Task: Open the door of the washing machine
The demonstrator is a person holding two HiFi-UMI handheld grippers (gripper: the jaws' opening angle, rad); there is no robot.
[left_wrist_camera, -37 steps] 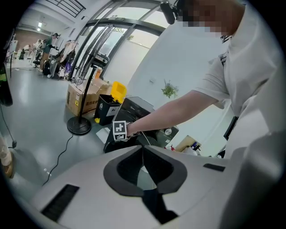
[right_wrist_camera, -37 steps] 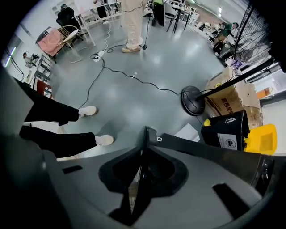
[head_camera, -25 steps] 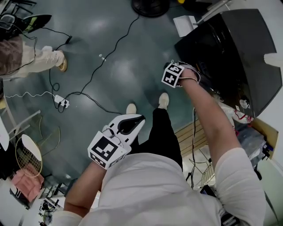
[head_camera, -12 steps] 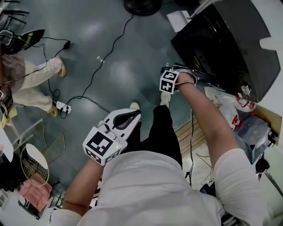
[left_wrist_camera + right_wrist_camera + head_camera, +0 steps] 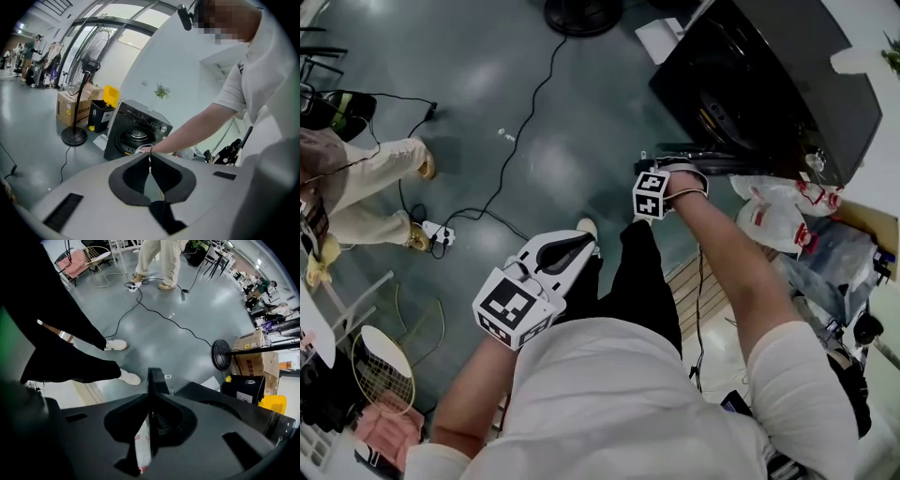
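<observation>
Right tongs [image 5: 667, 169] [image 5: 151, 401] are clamped on the thin dark edge of the door [image 5: 703, 150] [image 5: 153, 378], which stands out from the front of the black washing machine [image 5: 769, 84] [image 5: 136, 131]. Left tongs [image 5: 592, 247] [image 5: 150, 157] hang over the floor well apart from it, jaws pressed together with nothing between them.

Another person's legs [image 5: 366, 178] stand far across the floor. A fan on a round base [image 5: 74, 137] stands beside the machine, with a cardboard box [image 5: 70, 108] and a yellow-lidded bin [image 5: 101, 115] behind it. Plastic bags [image 5: 778, 211] lie against the machine's other side, just past the right arm. A black cable [image 5: 525, 122] runs over the floor to a power strip [image 5: 439, 232].
</observation>
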